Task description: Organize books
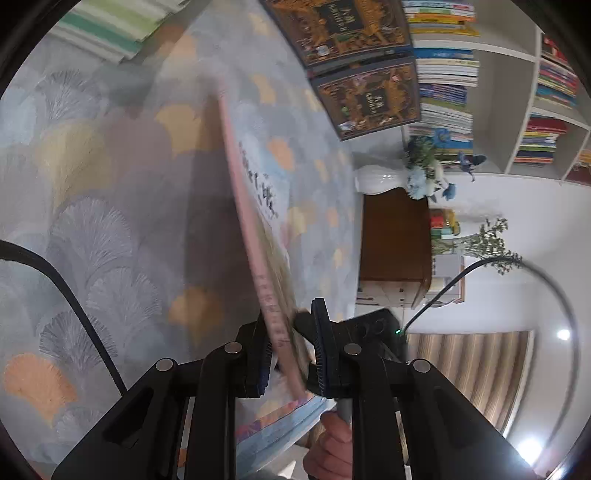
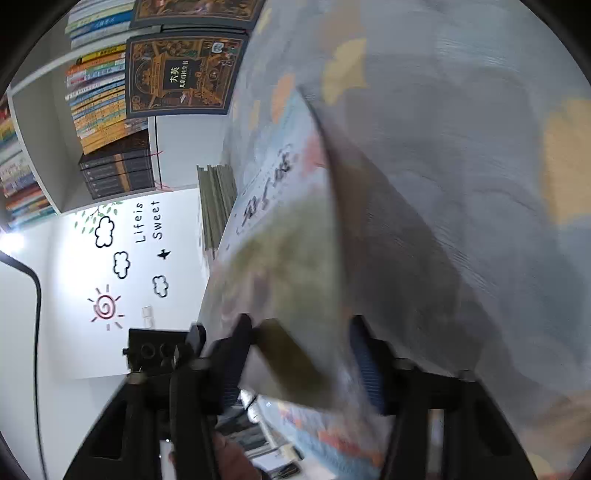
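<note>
Right now, through the left wrist camera, the left gripper [image 1: 291, 350] has its jaws drawn in narrow and clamped on the pink spine edge of a thin picture book [image 1: 258, 206]. That book stands on edge, tilted, and reaches up and away from the fingers over a tablecloth [image 1: 92, 206] printed with grey and orange fan shapes. Two dark ornate books [image 1: 365, 96] lie on the cloth further off, one just beside the other, and a pile of green-striped books [image 1: 110, 29] sits at the far corner. Beyond the table edge are a white vase [image 1: 380, 179] of blue flowers and white shelves [image 1: 502, 110] packed with books. A hand [image 1: 328, 446] shows low in the frame, beside the gripper.

Over on the right wrist camera, which is blurred, the right gripper [image 2: 299, 354] has its jaws partly apart with the same book's cover [image 2: 291, 258] between them; I cannot tell whether the pads press on it. A dark ornate book [image 2: 181, 74] lies beyond. The left gripper's black body [image 2: 155, 349] sits at the left, before a wall with cloud and sun stickers [image 2: 110, 258].
</note>
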`<state>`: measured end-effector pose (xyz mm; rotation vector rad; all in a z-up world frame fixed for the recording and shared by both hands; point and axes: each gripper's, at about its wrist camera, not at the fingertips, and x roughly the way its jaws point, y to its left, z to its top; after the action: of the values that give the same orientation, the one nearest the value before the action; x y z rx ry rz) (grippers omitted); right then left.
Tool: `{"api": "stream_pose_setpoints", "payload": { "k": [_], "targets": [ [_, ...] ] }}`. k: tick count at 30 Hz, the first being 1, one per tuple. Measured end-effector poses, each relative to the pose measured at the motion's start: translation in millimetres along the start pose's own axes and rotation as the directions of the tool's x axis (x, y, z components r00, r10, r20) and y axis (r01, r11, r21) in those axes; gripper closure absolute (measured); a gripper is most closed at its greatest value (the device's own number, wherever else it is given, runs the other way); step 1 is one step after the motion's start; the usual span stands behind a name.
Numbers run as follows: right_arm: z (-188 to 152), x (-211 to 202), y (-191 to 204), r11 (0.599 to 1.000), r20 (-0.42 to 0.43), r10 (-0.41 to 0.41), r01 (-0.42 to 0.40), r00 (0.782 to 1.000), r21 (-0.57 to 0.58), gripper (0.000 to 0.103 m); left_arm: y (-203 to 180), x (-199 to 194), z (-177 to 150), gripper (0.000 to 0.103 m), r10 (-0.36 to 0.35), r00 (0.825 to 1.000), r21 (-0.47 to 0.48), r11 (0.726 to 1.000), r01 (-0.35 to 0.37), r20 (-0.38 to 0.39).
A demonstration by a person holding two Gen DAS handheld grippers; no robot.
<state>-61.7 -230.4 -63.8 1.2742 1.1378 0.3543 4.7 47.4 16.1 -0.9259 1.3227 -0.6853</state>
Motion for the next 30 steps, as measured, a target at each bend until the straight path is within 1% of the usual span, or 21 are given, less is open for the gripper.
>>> {"api": "stream_pose_setpoints", "payload": {
  "k": [1, 2, 3, 5, 7, 8, 10, 11, 12, 13, 14, 16, 17, 19, 20, 21, 22, 23, 24, 27, 30],
  "targets": [
    [0.5, 1.8, 3.9, 1.000, 0.016, -0.026, 0.027, 1.000, -0.014, 0.073, 0.2, -1.2, 1.4, 0.088, 0.028, 1.000, 0.010, 1.000, -0.028, 0.008],
    [-1.1, 2.1, 8.5, 0.999, 0.028, -0.031, 0.032, 0.999, -0.033, 0.079, 1.4, -3.4, 2.7, 0.088, 0.069, 0.997, 0.022, 0.997, -0.070, 0.016],
    [-1.6, 2.3, 13.0, 0.997, 0.030, -0.043, 0.045, 0.999, -0.057, 0.080, 3.5, -6.4, 3.8, 0.088, 0.102, 0.994, 0.031, 0.994, -0.103, 0.025],
    [-3.3, 2.1, 25.9, 0.980, 0.049, -0.139, 0.144, 0.989, -0.140, 0.080, 6.5, -11.1, 5.8, 0.088, 0.151, 0.988, 0.048, 0.987, -0.153, 0.046],
    [-2.7, 7.5, 32.7, 0.961, 0.050, -0.190, 0.196, 0.980, -0.193, 0.080, 11.9, -11.0, 8.6, 0.088, 0.189, 0.981, 0.065, 0.980, -0.191, 0.036],
    [-4.3, 10.4, 38.6, 0.949, 0.052, -0.217, 0.223, 0.975, -0.223, 0.080, 13.1, -9.8, 9.2, 0.088, 0.221, 0.975, 0.076, 0.972, -0.223, 0.037],
    [-7.5, 13.6, 47.2, 0.921, 0.070, -0.261, 0.270, 0.963, -0.282, 0.081, 7.5, -6.2, 7.1, 0.085, 0.305, 0.951, 0.143, 0.940, -0.310, 0.057],
    [-10.7, 16.6, 55.5, 0.893, 0.087, -0.296, 0.308, 0.951, -0.329, 0.081, 4.4, -5.6, 5.2, 0.085, 0.329, 0.942, 0.176, 0.925, -0.336, 0.069],
    [-15.4, 19.8, 65.3, 0.853, 0.113, -0.334, 0.351, 0.936, -0.386, 0.081, -2.2, -4.7, 2.8, 0.085, 0.358, 0.929, 0.215, 0.904, -0.369, 0.091],
    [-20.2, 23.0, 74.0, 0.807, 0.140, -0.369, 0.392, 0.919, -0.441, 0.081, -4.9, -5.1, 1.6, 0.085, 0.374, 0.921, 0.235, 0.891, -0.389, 0.106],
    [-25.6, 25.5, 81.1, 0.759, 0.165, -0.400, 0.426, 0.902, -0.492, 0.081, -10.8, -5.6, 0.2, 0.085, 0.395, 0.909, 0.266, 0.870, -0.416, 0.131],
    [-32.8, 30.1, 92.5, 0.702, 0.190, -0.426, 0.456, 0.884, -0.547, 0.081, -17.8, -9.6, -0.2, 0.085, 0.409, 0.897, 0.298, 0.847, -0.441, 0.166],
    [-34.7, 29.8, 93.2, 0.696, 0.190, -0.425, 0.454, 0.885, -0.556, 0.081, -19.2, -12.9, 0.7, 0.086, 0.405, 0.898, 0.304, 0.845, -0.440, 0.173],
    [-36.7, 26.5, 96.6, 0.698, 0.188, -0.416, 0.445, 0.890, -0.561, 0.081, -20.8, -22.0, 1.2, 0.086, 0.381, 0.907, 0.310, 0.853, -0.420, 0.181],
    [-38.2, 24.2, 99.8, 0.690, 0.197, -0.412, 0.446, 0.890, -0.570, 0.081, -23.5, -25.3, 0.3, 0.086, 0.370, 0.910, 0.320, 0.853, -0.413, 0.188],
    [-39.4, 23.9, 104.1, 0.675, 0.208, -0.414, 0.452, 0.886, -0.583, 0.081, -26.2, -28.3, -1.1, 0.086, 0.361, 0.912, 0.334, 0.850, -0.408, 0.195],
    [-44.2, 22.0, 109.2, 0.647, 0.223, -0.419, 0.462, 0.880, -0.607, 0.081, -30.4, -30.6, -2.6, 0.086, 0.350, 0.915, 0.349, 0.847, -0.401, 0.202],
    [-50.0, 20.2, 112.9, 0.629, 0.233, -0.420, 0.466, 0.877, -0.622, 0.081, -34.3, -33.6, -3.8, 0.086, 0.340, 0.917, 0.359, 0.846, -0.395, 0.208],
    [-54.6, 17.9, 118.6, 0.611, 0.242, -0.418, 0.469, 0.875, -0.638, 0.081, -37.4, -36.9, -4.2, 0.086, 0.326, 0.921, 0.365, 0.848, -0.385, 0.212],
    [-60.6, 11.1, 131.5, 0.591, 0.254, -0.404, 0.462, 0.879, -0.661, 0.081, -48.8, -45.0, -4.0, 0.086, 0.302, 0.925, 0.395, 0.840, -0.373, 0.232],
    [-61.4, 10.9, 147.4, 0.567, 0.271, -0.395, 0.465, 0.878, -0.680, 0.080, -57.5, -56.2, 0.4, 0.086, 0.266, 0.929, 0.402, 0.845, -0.353, 0.256]
  ]
}}
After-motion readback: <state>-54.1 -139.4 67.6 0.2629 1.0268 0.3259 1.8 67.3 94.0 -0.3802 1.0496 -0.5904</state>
